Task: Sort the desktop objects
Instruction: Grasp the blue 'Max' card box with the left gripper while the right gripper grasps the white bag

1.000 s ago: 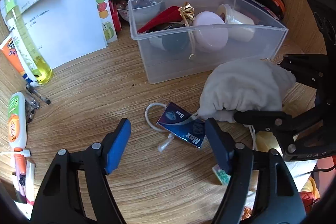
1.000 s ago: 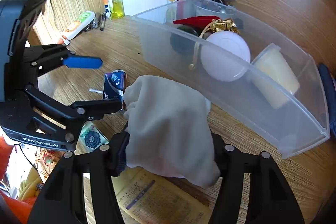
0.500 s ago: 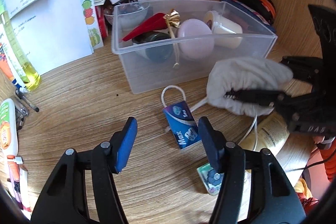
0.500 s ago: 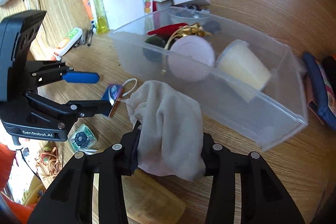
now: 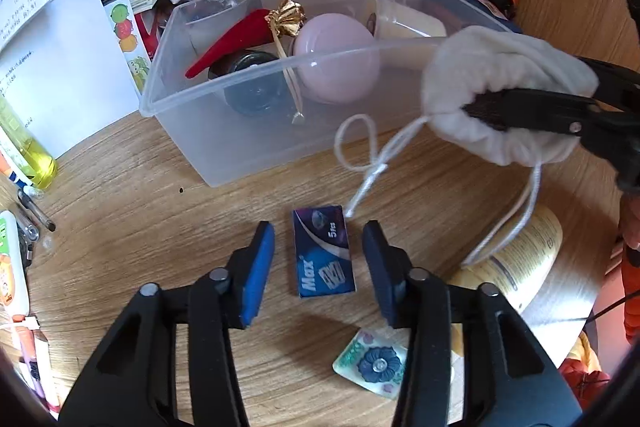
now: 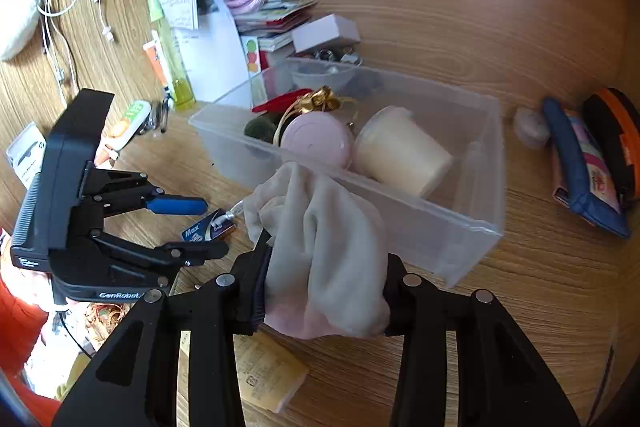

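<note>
Nearest in the L wrist view, the left gripper is seen straddling the blue "Max 5 pcs" packet, which lies flat on the wooden desk; its jaws have just been closing and the packet is now between them, but gaps show on both sides, so it is not gripped yet and the fingers count as released. Compared w/ a sec ago, the packet is centred between the pads rather than off to the right, so a pick-up is judged imminent. Just beyond, the right gripper is clenched on the cream drawstring pouch, now lifted off the desk w/ its cord dangling free; before, it sat on the desk beside the packet. The pouch is held at the near wall of the clear plastic bin, so a drop-in is judged next. Inside the bin are seen a pink round case, a cream cup and a red item w/ gold bow. Readable: "GenRobot" on the L gripper body in the R view; far notes illegible.
</note>
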